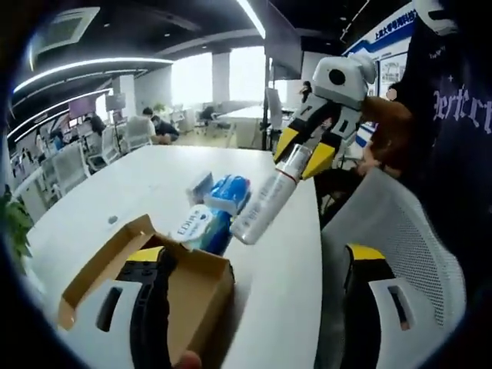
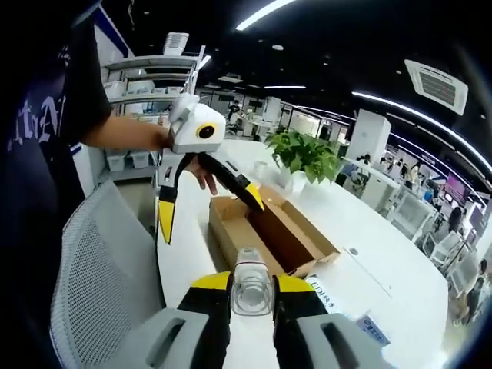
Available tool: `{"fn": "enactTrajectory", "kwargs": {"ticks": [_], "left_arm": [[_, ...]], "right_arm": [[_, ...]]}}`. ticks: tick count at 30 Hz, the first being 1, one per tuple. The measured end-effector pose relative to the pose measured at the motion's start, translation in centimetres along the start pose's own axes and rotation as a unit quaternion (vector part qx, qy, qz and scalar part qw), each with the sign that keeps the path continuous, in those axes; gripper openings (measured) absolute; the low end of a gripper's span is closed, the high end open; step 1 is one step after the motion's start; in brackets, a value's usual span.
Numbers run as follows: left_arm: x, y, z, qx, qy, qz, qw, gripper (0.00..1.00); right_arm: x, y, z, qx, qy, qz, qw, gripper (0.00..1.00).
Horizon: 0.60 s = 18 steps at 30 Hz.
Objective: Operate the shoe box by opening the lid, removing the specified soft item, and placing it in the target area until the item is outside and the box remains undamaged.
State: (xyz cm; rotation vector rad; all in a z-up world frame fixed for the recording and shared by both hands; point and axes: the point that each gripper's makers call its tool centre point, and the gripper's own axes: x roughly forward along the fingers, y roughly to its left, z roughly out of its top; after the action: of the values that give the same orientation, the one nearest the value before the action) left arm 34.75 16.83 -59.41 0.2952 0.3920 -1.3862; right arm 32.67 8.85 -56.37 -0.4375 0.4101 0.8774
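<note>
Your right gripper (image 2: 252,296) is clamped on the bottle (image 1: 265,204), lifted clear of the open box (image 2: 269,231). Your left gripper (image 1: 254,307) straddles its wall, jaws spread. Next: set it down beside the box.

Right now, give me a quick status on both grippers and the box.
Right gripper shut on bottle, lifted above table. Left gripper open, one jaw inside open box. Tissue packs beside box.

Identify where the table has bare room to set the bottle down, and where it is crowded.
Bare white table lies beyond the cardboard box, toward the office chairs. It is crowded beside the box, where blue packs cluster. The right gripper holds the bottle.
</note>
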Motion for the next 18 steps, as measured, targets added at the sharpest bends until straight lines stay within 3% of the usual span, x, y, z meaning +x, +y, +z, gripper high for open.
{"fn": "enactTrajectory", "kwargs": {"ticks": [18], "left_arm": [[-2.1, 0.3, -0.1, -0.027, -0.021, 0.055, 0.9979, 0.99]], "right_arm": [[-1.4, -4.7, 1.4, -0.062, 0.043, -0.004, 0.9972, 0.15]]}}
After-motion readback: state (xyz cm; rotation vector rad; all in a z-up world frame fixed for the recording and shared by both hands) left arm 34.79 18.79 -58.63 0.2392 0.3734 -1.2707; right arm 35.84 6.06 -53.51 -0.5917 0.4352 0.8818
